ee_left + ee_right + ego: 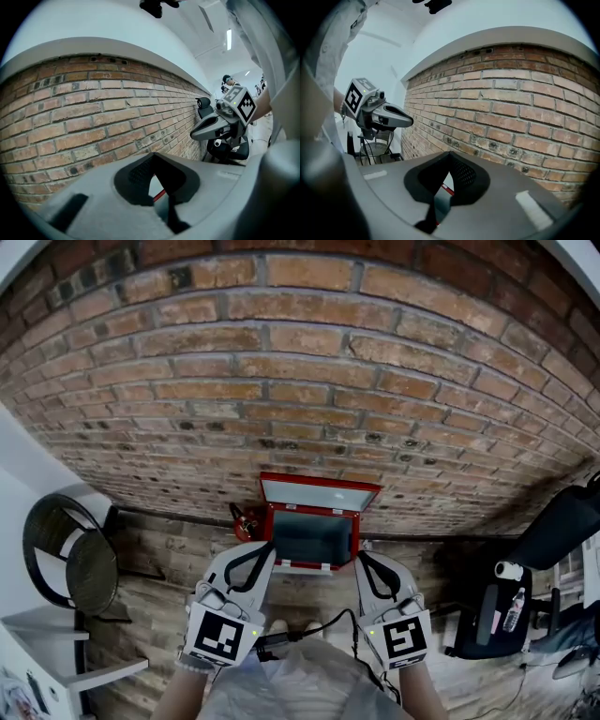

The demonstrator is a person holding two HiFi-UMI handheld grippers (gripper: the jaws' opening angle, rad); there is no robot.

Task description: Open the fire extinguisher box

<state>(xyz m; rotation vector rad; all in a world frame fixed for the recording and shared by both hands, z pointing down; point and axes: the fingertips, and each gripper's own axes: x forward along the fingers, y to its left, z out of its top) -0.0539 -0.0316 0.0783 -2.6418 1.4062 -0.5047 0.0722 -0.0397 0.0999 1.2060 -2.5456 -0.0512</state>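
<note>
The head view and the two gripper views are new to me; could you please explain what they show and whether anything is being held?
No robot here: a person holds a two-jaw gripper in each hand. The head view comes from a camera on the person's head, looking steeply down: the left gripper and right gripper show at the bottom, each carrying a marker cube. Beyond them a red box stands at the foot of a brick wall, on the wooden floor, its lid raised. The other two pictures come from cameras riding on each gripper, looking along its jaws. Both pairs of jaws are closed together, with nothing held.
</note>
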